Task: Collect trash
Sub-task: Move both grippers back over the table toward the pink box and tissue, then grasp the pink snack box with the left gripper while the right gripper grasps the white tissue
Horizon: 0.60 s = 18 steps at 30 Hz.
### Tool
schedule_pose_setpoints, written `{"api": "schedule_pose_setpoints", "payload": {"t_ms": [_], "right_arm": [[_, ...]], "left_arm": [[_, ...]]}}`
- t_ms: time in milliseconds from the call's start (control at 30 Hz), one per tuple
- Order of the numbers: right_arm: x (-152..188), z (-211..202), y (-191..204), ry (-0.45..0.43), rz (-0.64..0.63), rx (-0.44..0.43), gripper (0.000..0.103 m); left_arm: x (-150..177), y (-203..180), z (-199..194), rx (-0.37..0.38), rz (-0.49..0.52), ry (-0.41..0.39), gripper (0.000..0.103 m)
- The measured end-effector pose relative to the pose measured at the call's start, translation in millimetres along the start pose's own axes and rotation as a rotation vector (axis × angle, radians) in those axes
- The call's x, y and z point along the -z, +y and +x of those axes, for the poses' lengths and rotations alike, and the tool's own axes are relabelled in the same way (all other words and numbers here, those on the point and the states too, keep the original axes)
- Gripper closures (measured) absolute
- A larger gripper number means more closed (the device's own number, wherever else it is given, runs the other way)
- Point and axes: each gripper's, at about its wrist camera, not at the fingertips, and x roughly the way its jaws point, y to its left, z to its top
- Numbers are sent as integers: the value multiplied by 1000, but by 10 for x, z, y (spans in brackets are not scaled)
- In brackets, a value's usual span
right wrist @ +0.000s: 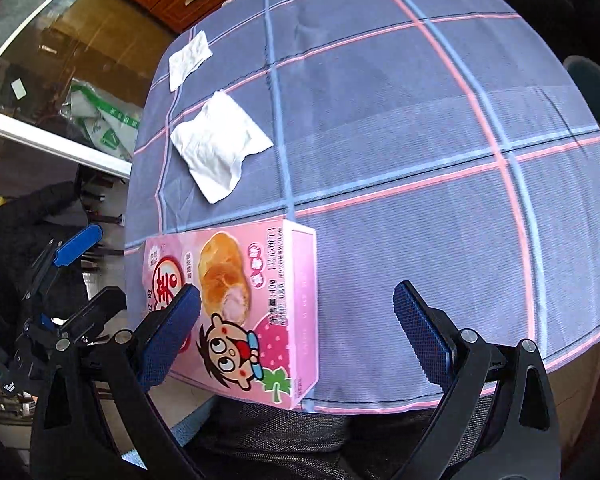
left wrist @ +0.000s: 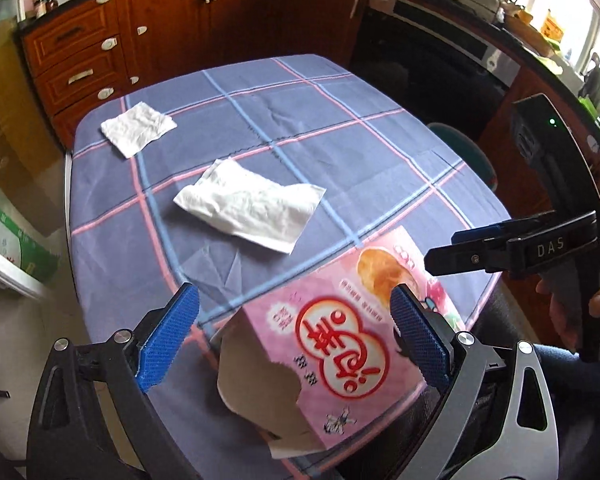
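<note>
Hovering over the near edge of the table, both claws stand wide and hold nothing. The pink box lies flat at that edge, its torn-open end toward the person, and the left claw hangs right above it with a blue pad on either side but no contact that I can see. In the right wrist view the box sits toward 9 o'clock from the right claw — its long axis runs roughly 12 to 6, along the way the fingers point. So the left claw looks nearer and better placed for the box. Two napkins wait further out: the large napkin at about 11 o'clock from the left claw, the small napkin beyond it — both well apart from either claw.
</note>
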Motion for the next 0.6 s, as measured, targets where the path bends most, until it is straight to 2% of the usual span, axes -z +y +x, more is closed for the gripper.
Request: {"api": "schedule_pose_setpoints", "payload": {"t_ms": [267, 367, 467, 600], "right_arm": [[70, 221, 275, 69, -42, -8, 10], [102, 277, 321, 91, -49, -19, 10], [126, 321, 347, 109, -52, -22, 10], [95, 355, 380, 115, -54, -27, 9]], "left_arm": [[514, 29, 46, 60, 30, 56, 5], [670, 22, 96, 104, 31, 80, 5], [760, -26, 109, 156, 41, 89, 5], [791, -139, 194, 181, 71, 101, 5]]}}
